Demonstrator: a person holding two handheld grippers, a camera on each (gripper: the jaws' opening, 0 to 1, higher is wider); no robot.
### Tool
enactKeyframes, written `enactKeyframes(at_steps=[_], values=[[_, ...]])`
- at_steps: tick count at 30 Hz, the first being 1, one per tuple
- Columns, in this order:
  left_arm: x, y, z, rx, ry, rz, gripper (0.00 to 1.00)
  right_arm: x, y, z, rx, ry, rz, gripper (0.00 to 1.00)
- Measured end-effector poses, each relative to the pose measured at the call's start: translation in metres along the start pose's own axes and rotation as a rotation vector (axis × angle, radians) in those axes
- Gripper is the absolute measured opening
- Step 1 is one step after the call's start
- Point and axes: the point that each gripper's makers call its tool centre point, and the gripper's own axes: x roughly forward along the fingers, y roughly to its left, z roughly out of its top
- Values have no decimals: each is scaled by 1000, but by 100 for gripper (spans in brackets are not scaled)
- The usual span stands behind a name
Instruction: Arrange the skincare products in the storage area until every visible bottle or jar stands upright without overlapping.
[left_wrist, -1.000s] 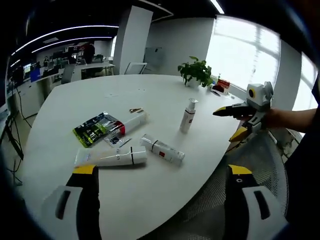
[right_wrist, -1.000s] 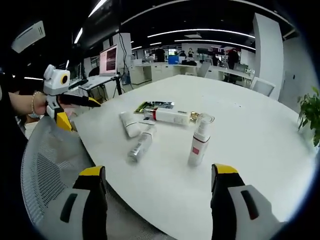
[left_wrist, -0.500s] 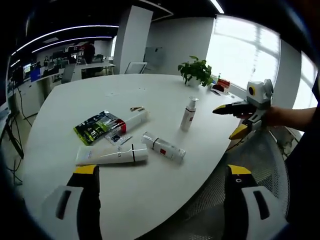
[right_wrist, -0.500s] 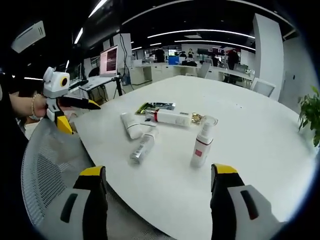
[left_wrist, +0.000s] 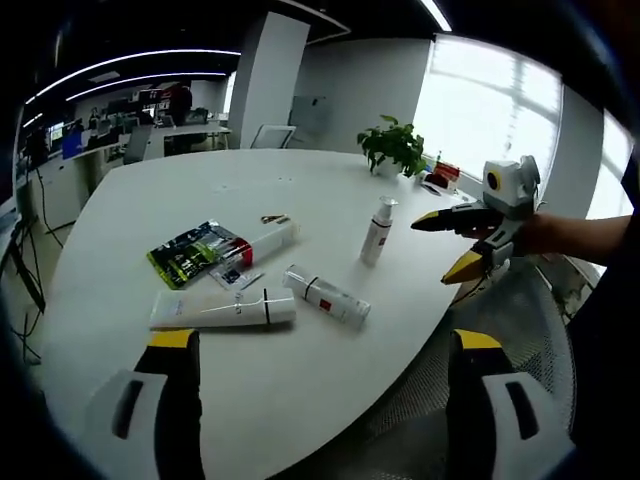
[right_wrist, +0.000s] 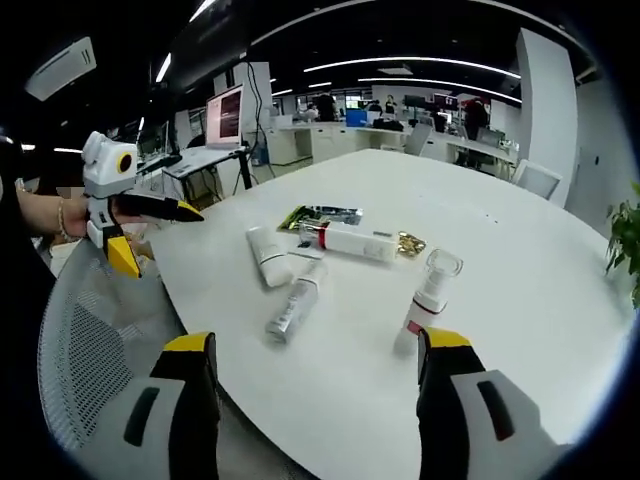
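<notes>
A white pump bottle (left_wrist: 377, 232) (right_wrist: 430, 300) with a red label stands upright on the white table (left_wrist: 200, 180). Three products lie flat: a silvery bottle (left_wrist: 325, 297) (right_wrist: 295, 310), a plain white tube (left_wrist: 222, 310) (right_wrist: 268, 257), and a white tube with a red band (left_wrist: 255, 245) (right_wrist: 355, 242). My left gripper (left_wrist: 325, 340) is open and empty at the table's near edge; it also appears from the side (right_wrist: 160, 240). Over the edge close to the upright bottle, my right gripper (right_wrist: 317, 342) (left_wrist: 440, 245) is open with nothing between its fingers.
Green and black sachets (left_wrist: 185, 255) (right_wrist: 320, 215) lie beside the red-banded tube. A potted plant (left_wrist: 392, 145) stands at the far edge. A grey mesh chair (left_wrist: 500, 320) (right_wrist: 90, 360) sits against the table between my hands. Desks and monitors fill the background.
My right gripper has moved in toward the table edge, so the upright pump bottle sits closer and lower in its view. The products and my left gripper have stayed put.
</notes>
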Motion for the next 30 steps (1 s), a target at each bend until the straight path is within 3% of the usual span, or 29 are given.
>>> enactKeyframes(at_steps=[15, 22, 30], values=[[1, 10, -2, -18, 8, 20, 95, 51, 19, 14, -28, 58, 83, 70], [2, 14, -5, -14, 20, 21, 95, 77, 22, 10, -14, 94, 98, 63], [2, 20, -6, -38, 18, 33, 95, 99, 25, 1, -7, 186, 97, 54]])
